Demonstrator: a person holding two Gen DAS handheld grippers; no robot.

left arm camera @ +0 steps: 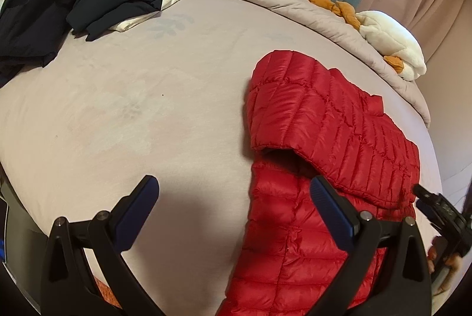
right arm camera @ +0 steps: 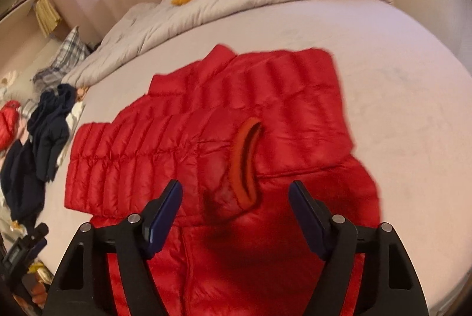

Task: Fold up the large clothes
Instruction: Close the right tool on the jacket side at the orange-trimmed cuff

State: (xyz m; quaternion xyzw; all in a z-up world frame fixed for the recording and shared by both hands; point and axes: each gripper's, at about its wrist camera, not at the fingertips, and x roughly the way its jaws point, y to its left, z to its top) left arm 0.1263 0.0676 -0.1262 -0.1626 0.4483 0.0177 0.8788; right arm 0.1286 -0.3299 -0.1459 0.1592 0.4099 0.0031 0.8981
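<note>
Red quilted down jacket, shiny and puffy with narrow stitched channels, lies spread on the pale grey-pink bedsheet, directly ahead of and beneath the right gripper. Both sleeves appear already folded across the body, one sleeve's orange-lined cuff lying just beyond the right claw's fingertips. So the sleeve step looks done, and the step in hand seems to be taking hold of the near part of the jacket to fold the body over.

The right claw's jaws stand apart with nothing pinched; jacket fabric lies below the gap, not visibly touched. The left gripper is also spread wide and empty; its right-hand finger hangs over the jacket's near edge, its left-hand finger over bare sheet.

Next, each claw probably needs to come down onto the hem side nearest it, close on the slippery shell, then lift and carry it away towards the collar, which lies farthest ahead.
</note>
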